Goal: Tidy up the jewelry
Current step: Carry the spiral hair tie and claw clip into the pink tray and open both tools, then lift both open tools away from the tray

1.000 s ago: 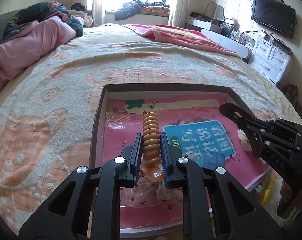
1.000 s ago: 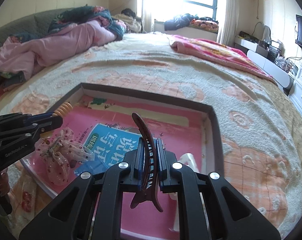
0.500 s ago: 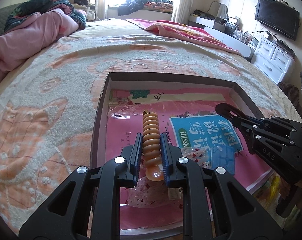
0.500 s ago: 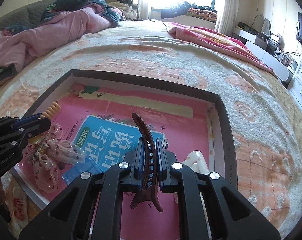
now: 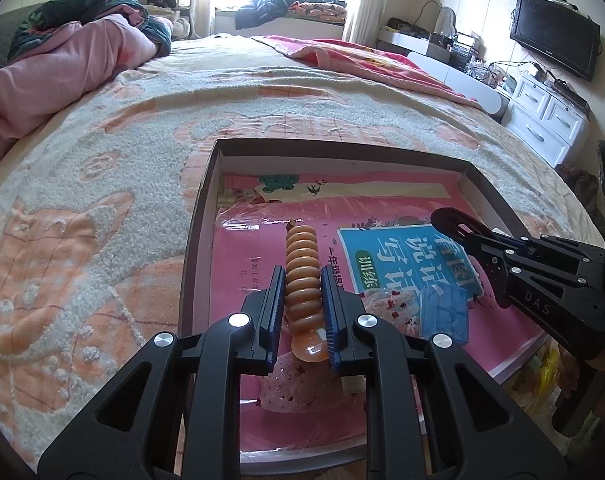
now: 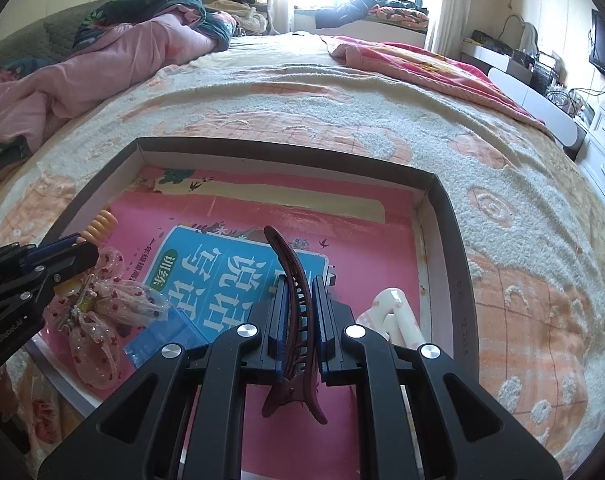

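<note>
My left gripper (image 5: 302, 276) is shut on an orange ribbed hair clip (image 5: 302, 276) and holds it above the left part of a dark shallow box (image 5: 206, 200) on the bed. My right gripper (image 6: 298, 292) is shut on a dark red hair claw (image 6: 292, 280) over the box's right part (image 6: 446, 216). A pink sheer bow (image 6: 98, 312), a blue plastic piece (image 6: 166, 336) and a white dotted clip (image 6: 398, 312) lie in the box on a pink book (image 6: 362, 256). The right gripper shows at the right of the left wrist view (image 5: 446, 216).
The box lies on a cream and orange blanket (image 5: 102, 184). Pink bedding (image 5: 62, 64) is piled at the far left. White drawers (image 5: 550, 116) and a TV (image 5: 554, 32) stand at the right. The box's near edge reaches the edge of the bed.
Both grippers moved forward over the box, still holding their clips. The box and bed look nearer and lower in both views.
</note>
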